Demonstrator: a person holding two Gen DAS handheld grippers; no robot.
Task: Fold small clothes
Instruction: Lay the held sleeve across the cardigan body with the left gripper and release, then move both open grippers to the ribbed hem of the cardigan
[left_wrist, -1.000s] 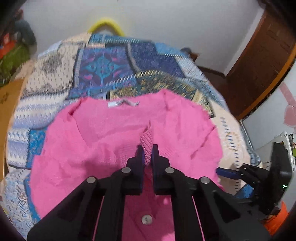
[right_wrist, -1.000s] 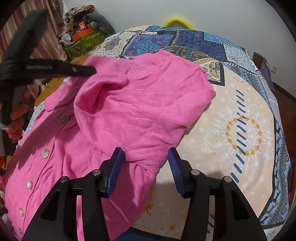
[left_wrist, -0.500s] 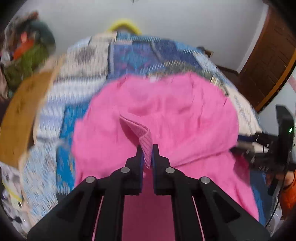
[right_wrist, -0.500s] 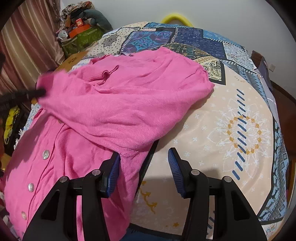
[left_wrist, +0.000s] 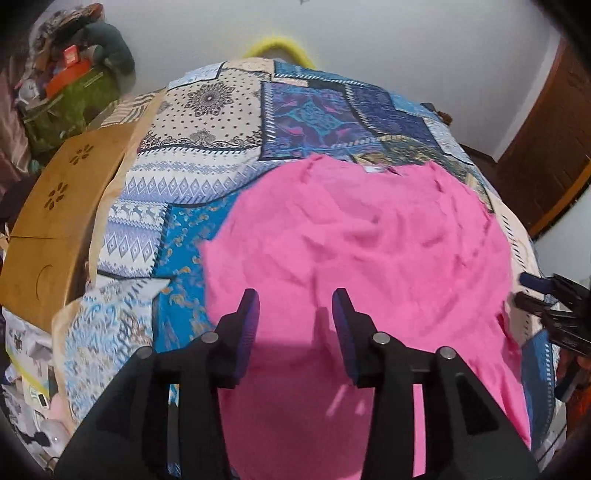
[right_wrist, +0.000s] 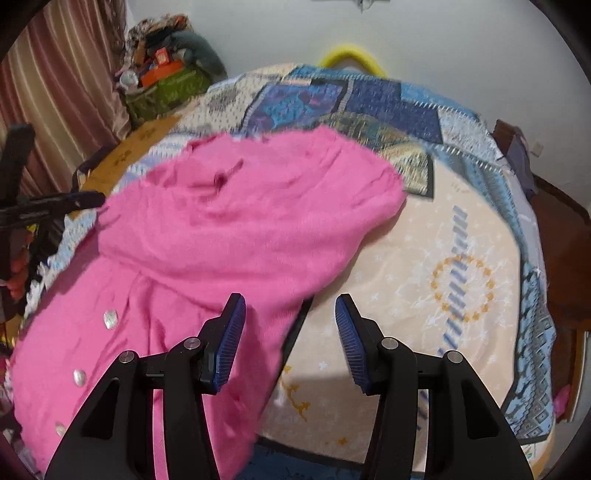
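Note:
A pink knit cardigan (left_wrist: 354, 251) lies on the patchwork bedspread (left_wrist: 207, 125), its upper part folded down over the buttoned front. My left gripper (left_wrist: 295, 314) is open and empty just above the cardigan's near part. In the right wrist view the cardigan (right_wrist: 236, 229) shows several pearl buttons (right_wrist: 110, 319) at lower left. My right gripper (right_wrist: 290, 325) is open and empty over the cardigan's right edge. The left gripper (right_wrist: 55, 203) also shows at the far left of that view, and the right gripper (left_wrist: 546, 291) at the right edge of the left wrist view.
A wooden board (left_wrist: 55, 221) borders the bed's left side. A pile of bags and boxes (right_wrist: 166, 77) sits in the far left corner. A yellow hoop (right_wrist: 349, 55) stands behind the bed. A brown door (left_wrist: 554, 122) is at the right.
My left gripper, shut on the cardigan's ribbed edge before, has let it go and opened. The folded part has dropped flat over the front. The right gripper stayed open.

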